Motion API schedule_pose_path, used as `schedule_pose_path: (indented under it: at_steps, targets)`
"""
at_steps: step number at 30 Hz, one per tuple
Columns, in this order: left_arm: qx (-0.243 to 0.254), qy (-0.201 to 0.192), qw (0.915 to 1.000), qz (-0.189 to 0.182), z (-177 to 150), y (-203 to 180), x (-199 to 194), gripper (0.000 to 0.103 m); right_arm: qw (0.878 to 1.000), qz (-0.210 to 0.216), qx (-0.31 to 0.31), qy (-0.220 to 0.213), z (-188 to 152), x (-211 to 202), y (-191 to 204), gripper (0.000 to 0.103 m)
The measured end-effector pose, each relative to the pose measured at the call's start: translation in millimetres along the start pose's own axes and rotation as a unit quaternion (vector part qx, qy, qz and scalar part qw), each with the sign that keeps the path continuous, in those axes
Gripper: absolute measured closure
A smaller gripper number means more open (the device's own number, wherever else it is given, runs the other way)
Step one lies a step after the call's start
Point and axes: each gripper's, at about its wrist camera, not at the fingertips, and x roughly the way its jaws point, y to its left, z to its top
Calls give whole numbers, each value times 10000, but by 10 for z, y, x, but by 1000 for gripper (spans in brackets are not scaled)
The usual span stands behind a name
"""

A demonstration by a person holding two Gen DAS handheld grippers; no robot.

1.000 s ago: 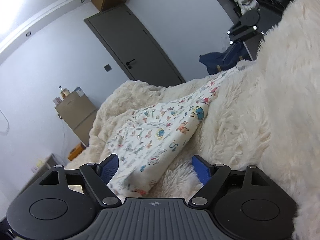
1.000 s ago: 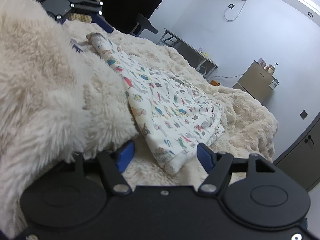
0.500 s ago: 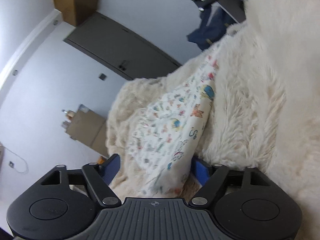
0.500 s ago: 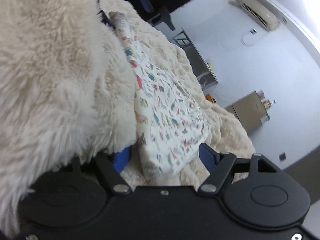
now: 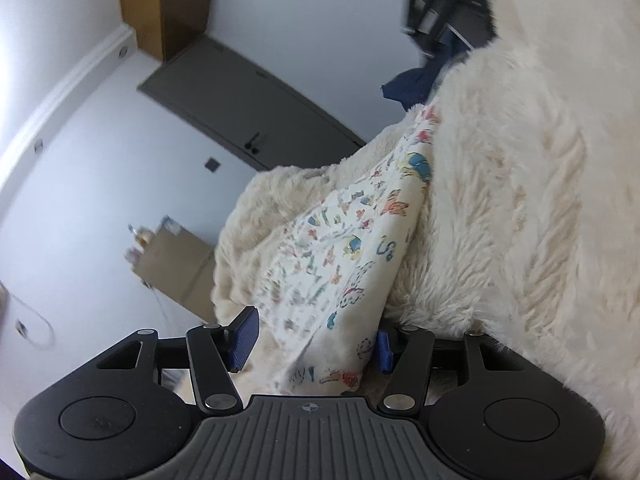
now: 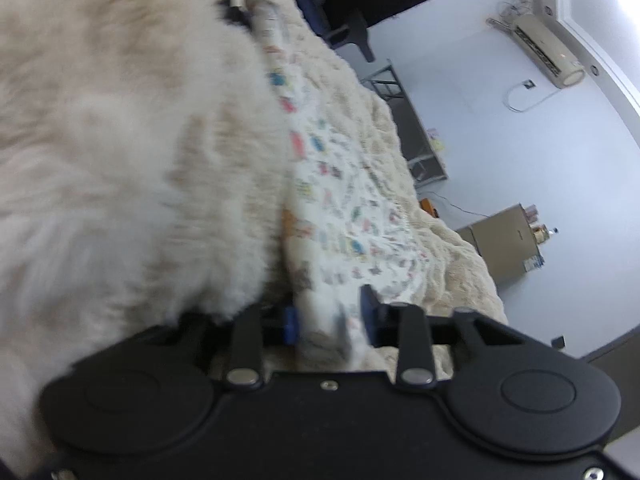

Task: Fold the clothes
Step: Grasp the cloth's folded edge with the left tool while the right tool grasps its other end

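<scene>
Your left tool (image 5: 312,340) stands wide and your right tool (image 6: 328,322) narrower, each straddling an end of the printed cloth (image 5: 344,256) on the fluffy bed (image 5: 520,200); how folded it is, you can't tell.

bedroom, fluffy cream blanket (image 5: 520,200), grey door (image 5: 248,112), air conditioner (image 6: 536,50)
</scene>
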Motion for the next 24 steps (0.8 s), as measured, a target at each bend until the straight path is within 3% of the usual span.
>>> schedule_pose_path:
  at_steps: [7, 9, 15, 24]
  targets:
    - [67, -115, 9997, 182, 14, -47, 54, 40, 9999, 26, 129, -28, -36, 6, 58, 77]
    - [120, -87, 9997, 217, 24, -72, 69, 40, 9999, 24, 150, -17, -40, 5, 57, 77]
    - [-385, 182, 9991, 10, 42, 15, 145, 40, 9998, 20, 212, 18, -54, 2, 56, 77]
    - [-126, 87, 9999, 13, 62, -13, 156, 42, 9998, 10, 220, 5, -82, -14, 57, 76]
